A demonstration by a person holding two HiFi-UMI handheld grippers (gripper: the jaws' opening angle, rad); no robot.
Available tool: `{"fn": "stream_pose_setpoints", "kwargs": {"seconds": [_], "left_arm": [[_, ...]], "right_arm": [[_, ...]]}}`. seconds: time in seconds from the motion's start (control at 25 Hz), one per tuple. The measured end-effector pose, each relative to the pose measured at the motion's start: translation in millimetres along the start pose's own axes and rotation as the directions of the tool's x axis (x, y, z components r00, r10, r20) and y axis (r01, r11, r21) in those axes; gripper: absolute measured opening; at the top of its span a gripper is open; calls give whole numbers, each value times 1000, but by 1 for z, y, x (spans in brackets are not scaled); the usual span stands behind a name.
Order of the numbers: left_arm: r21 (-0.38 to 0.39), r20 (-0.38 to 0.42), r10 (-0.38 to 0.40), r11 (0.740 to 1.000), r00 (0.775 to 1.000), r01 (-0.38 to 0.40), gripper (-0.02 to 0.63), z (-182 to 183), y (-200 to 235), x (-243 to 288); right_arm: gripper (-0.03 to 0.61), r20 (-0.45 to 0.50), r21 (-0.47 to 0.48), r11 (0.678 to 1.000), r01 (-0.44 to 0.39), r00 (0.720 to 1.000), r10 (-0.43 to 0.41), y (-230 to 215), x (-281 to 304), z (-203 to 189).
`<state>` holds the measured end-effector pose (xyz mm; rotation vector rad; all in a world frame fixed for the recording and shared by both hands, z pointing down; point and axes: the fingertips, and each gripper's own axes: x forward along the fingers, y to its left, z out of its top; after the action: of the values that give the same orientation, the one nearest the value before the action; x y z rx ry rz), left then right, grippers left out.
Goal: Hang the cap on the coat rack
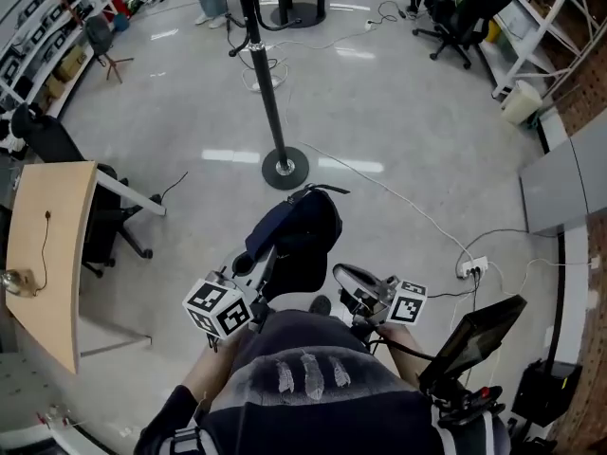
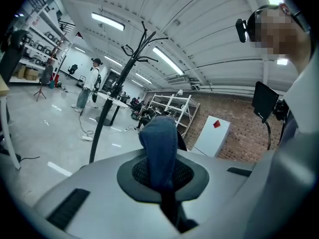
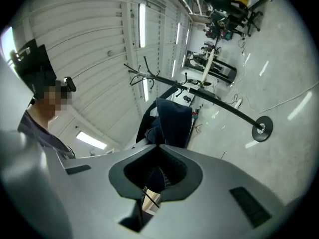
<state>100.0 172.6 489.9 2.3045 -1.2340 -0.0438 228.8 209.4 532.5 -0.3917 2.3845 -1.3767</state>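
Left gripper [image 1: 264,265] and right gripper [image 1: 338,273] are both clenched on the dark blue cap [image 1: 302,233], which hangs in the air between them. The coat rack [image 1: 269,102] stands on the floor near, ahead of the cap and apart from it.

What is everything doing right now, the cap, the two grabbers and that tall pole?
cap, held up off the floor between both grippers, not yet hung.
left gripper, shut on the cap.
right gripper, shut on the cap.
coat rack, standing upright ahead, hooks bare.
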Motion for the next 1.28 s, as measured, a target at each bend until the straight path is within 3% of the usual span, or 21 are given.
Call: {"fn": "stream_pose_setpoints", "kwargs": {"seconds": [0.16, 0.48, 0.72, 1.0, 1.28], "left_arm": [[-14, 16, 47, 999, 999, -47, 11, 2, 7, -3], [-36, 51, 106, 994, 993, -104, 11, 18, 43, -23], [-61, 84, 57, 997, 995, -52, 12, 34, 79, -25], [-63, 117, -13, 998, 993, 21, 11, 67, 138, -38], [-82, 120, -42, 995, 992, 52, 11, 80, 191, -60]], "right_arm": [[3, -74, -39, 999, -21, 997, 19, -8, 15, 0], [3, -121, -59, 996, -66, 991, 59, -7, 54, -2], [3, -133, -138, 990, -27, 991, 9, -13, 93, 0], [3, -204, -335, 942, -9, 977, -64, -6, 167, -6], [3, -79, -226, 970, 84, 991, -104, -20, 222, -22]]}}
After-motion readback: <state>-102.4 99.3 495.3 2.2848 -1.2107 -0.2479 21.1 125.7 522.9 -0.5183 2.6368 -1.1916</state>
